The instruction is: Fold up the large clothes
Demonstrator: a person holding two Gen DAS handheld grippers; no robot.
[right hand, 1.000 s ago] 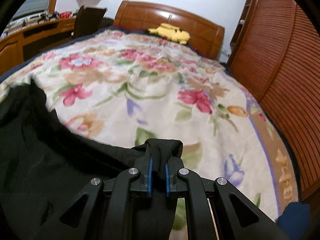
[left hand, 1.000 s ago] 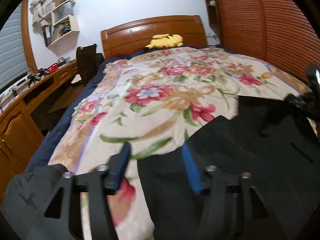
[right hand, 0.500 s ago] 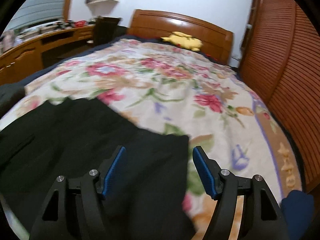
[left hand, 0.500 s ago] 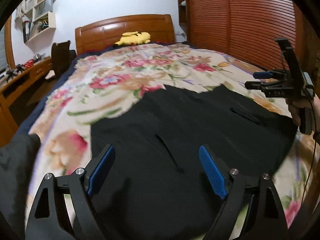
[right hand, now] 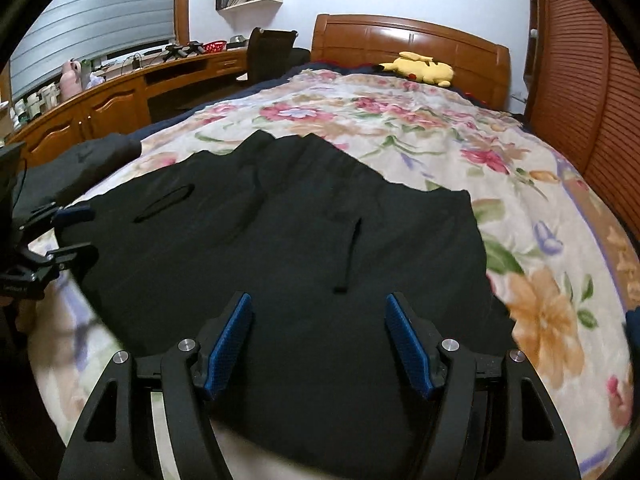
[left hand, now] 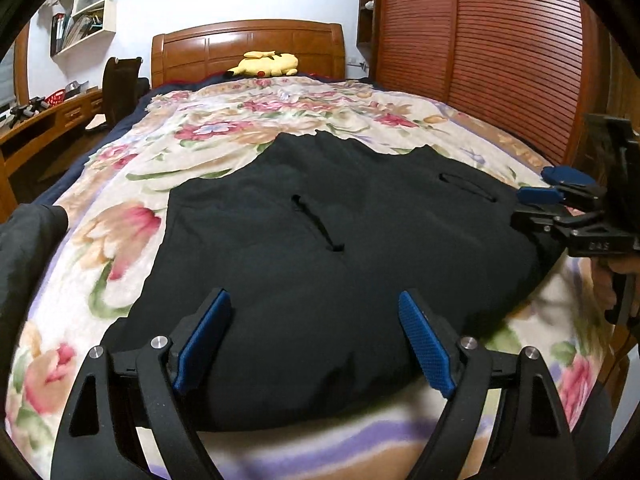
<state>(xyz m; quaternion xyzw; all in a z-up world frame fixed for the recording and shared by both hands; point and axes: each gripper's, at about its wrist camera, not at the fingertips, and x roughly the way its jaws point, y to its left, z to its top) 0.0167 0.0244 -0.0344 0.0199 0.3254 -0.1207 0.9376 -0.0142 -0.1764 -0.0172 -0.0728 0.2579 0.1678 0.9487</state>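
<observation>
A large black garment (left hand: 340, 248) with two slit pockets lies spread flat on the floral blanket (left hand: 224, 140) at the near end of the bed; it also shows in the right wrist view (right hand: 280, 240). My left gripper (left hand: 316, 340) is open and empty above the garment's near edge. My right gripper (right hand: 320, 340) is open and empty above the same edge. The right gripper shows at the garment's right side in the left wrist view (left hand: 556, 188). The left gripper shows at the left edge of the right wrist view (right hand: 72, 232).
A yellow plush toy (left hand: 266, 64) lies by the wooden headboard (left hand: 248, 48). A wooden slatted wardrobe (left hand: 492, 48) runs along the right. A desk (right hand: 120, 96) and chair (right hand: 272, 52) stand at the left. Another dark garment (left hand: 24, 248) lies at the bed's left edge.
The right gripper has let go of the garment's corner and opened. Both grippers have pulled back toward the near edge, and the garment now lies spread flat.
</observation>
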